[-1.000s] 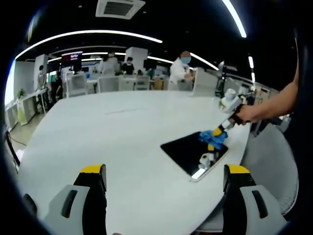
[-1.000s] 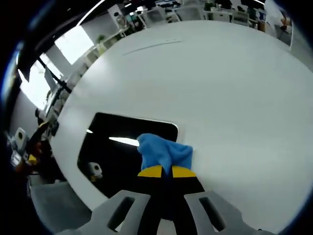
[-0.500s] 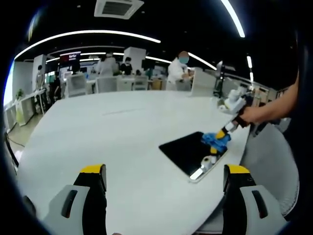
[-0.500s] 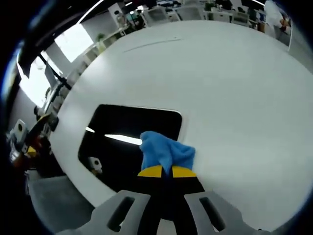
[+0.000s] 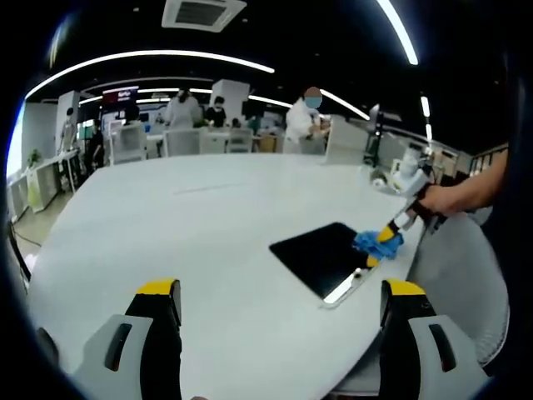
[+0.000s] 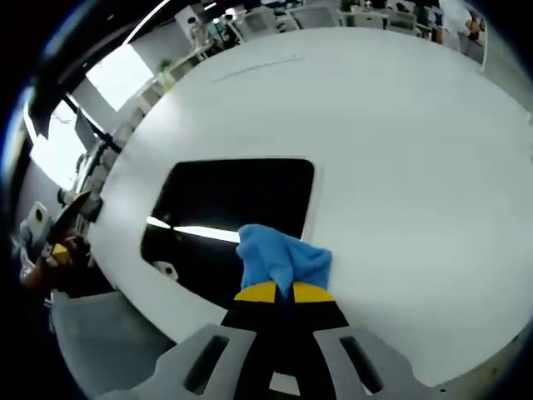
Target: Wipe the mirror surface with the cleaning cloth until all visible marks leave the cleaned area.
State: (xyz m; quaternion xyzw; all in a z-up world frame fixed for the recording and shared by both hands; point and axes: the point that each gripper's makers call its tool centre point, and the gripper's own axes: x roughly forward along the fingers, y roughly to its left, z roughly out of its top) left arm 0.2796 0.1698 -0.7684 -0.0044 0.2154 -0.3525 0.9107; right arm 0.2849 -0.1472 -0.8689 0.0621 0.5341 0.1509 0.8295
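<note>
A dark rectangular mirror (image 5: pixel 326 257) (image 6: pixel 226 210) lies flat on the white table, close to its edge. My right gripper (image 6: pixel 276 292) is shut on a blue cleaning cloth (image 6: pixel 279 260), which rests on the mirror's near corner. Seen from the left gripper view, that gripper (image 5: pixel 391 229) and its cloth (image 5: pixel 370 242) sit at the mirror's right corner, held by a hand. My left gripper (image 5: pixel 279 292) hangs open above bare table, well short of the mirror, with nothing between its fingers. A bright strip of ceiling light reflects in the mirror.
The round white table (image 5: pixel 166 225) stretches far to the left and back. Its edge runs just beyond the mirror, with a grey chair (image 5: pixel 466 275) past it. Several people stand at desks (image 5: pixel 208 137) in the background.
The right gripper has dragged the cloth across the mirror toward its right corner near the table edge. The left gripper has stayed put.
</note>
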